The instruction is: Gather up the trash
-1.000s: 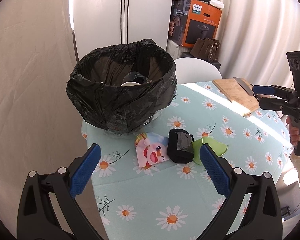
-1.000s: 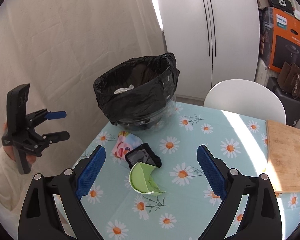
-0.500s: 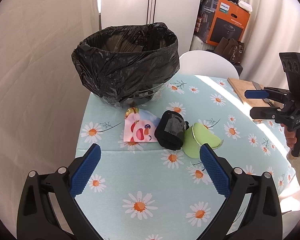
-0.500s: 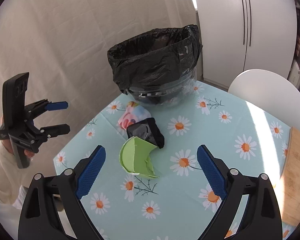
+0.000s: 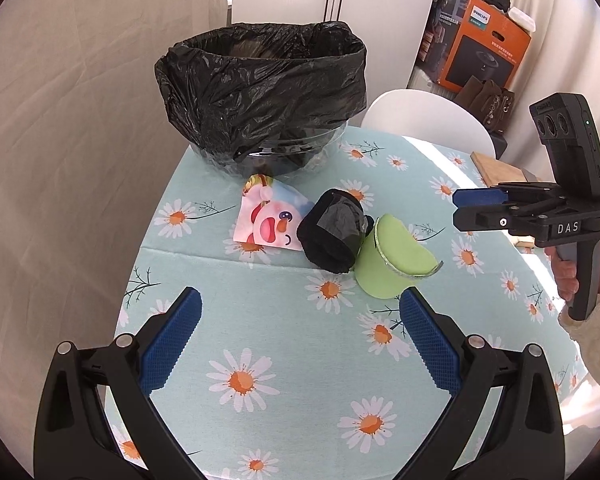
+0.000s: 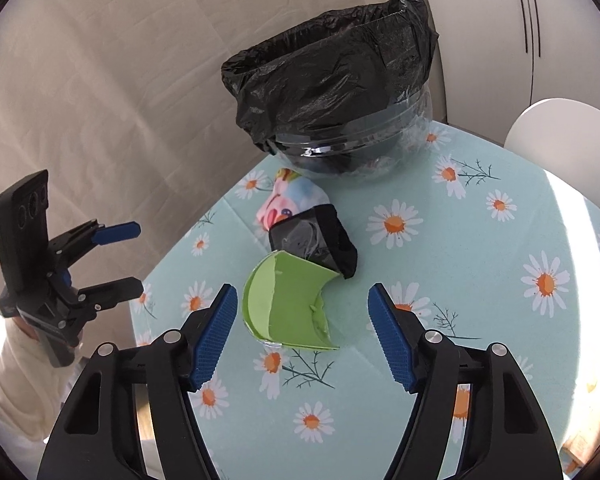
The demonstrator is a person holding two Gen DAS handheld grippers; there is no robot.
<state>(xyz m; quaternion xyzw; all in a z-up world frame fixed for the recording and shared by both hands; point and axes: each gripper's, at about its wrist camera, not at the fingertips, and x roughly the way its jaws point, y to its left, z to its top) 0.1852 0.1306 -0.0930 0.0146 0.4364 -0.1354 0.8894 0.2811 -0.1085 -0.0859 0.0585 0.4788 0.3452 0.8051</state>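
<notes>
Three pieces of trash lie together on the daisy tablecloth: a cartoon wrapper, a black crumpled packet and a torn green cup on its side. Behind them stands a clear bin lined with a black bag. My left gripper is open and empty, short of the trash. My right gripper hovers over the green cup. Its jaws are closing, and the pads are clear of the cup.
A wooden cutting board lies at the table's far right. A white chair stands behind the table, and an orange box sits on a stack further back. A beige curtain hangs past the table's left edge.
Both grippers have come down and closer to the trash, so the bin's inside has dropped out of sight. The right gripper's jaws have narrowed. The trash has not moved.
</notes>
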